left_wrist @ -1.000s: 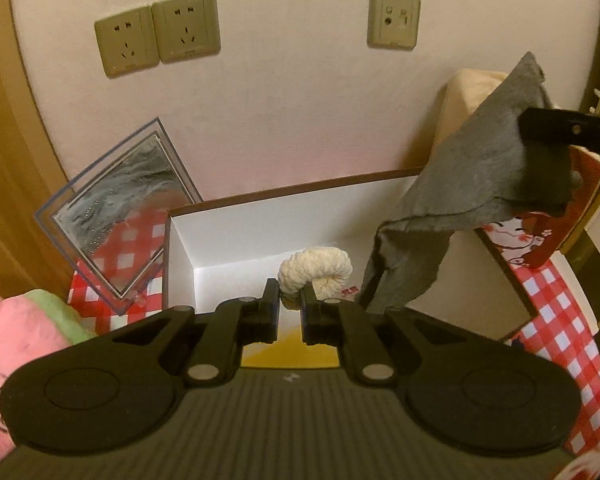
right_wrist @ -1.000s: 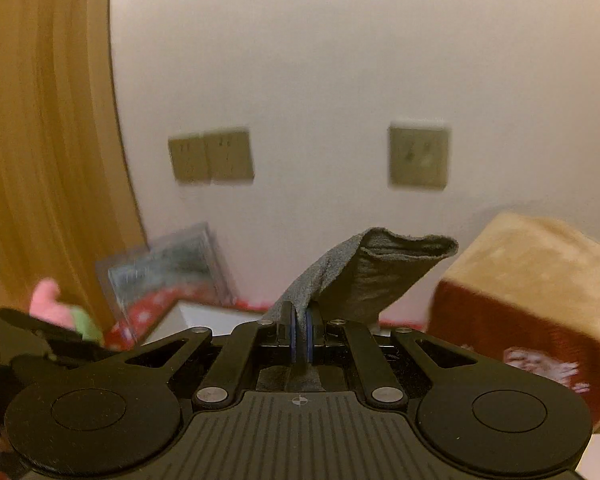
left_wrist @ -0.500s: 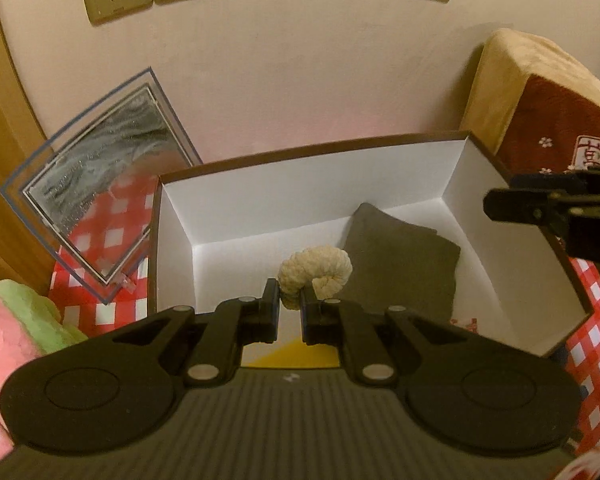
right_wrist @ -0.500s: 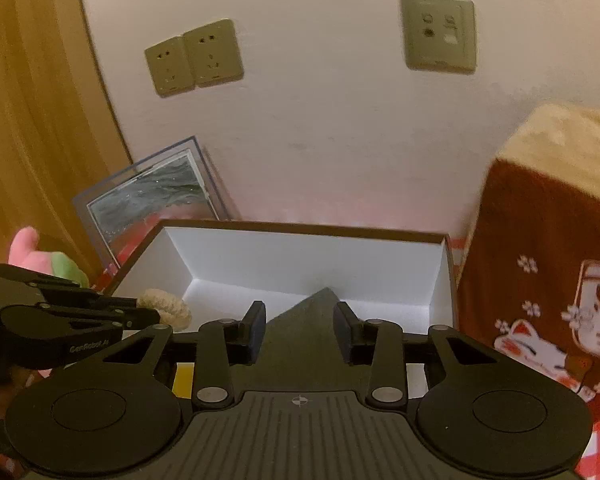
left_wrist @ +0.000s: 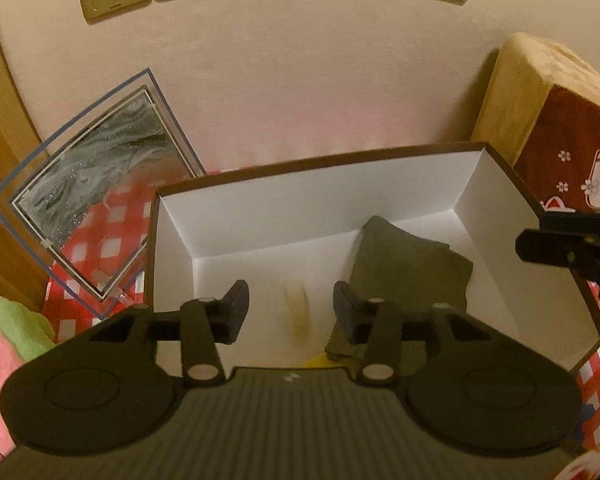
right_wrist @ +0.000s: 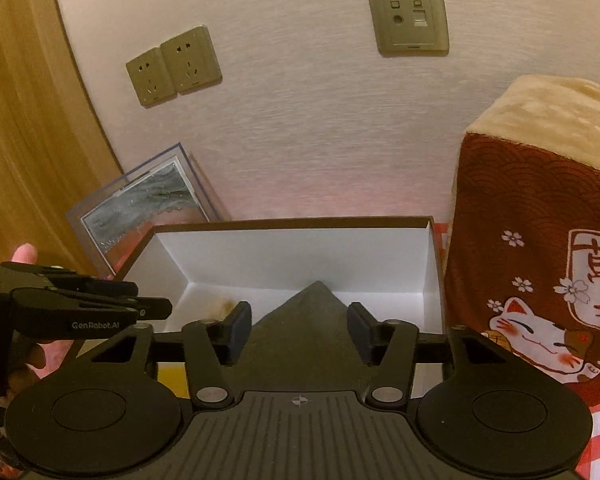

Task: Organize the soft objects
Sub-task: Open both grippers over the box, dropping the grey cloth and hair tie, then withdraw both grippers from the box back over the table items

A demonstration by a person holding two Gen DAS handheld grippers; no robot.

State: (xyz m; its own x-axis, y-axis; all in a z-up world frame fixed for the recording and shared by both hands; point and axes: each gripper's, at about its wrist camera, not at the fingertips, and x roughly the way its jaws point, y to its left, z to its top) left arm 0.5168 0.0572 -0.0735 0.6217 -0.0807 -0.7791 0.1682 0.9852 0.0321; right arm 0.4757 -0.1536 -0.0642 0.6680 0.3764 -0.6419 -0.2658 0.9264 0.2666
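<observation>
Fingers point(left_wrist: 236, 312) apart over upright cream roll point(left_wrist: 298, 312)

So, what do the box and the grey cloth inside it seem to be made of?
The box looks like matte cardboard: thin, straight, creased white walls with a brown rim. The grey cloth seems a soft woven or knit fabric, dull and folded, lying limp on the floor of the box.

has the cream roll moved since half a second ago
Yes. The cream roll has left the left claw, now open, and shows as a blurred streak dropping toward the floor of the box, beside the grey cloth.
</observation>
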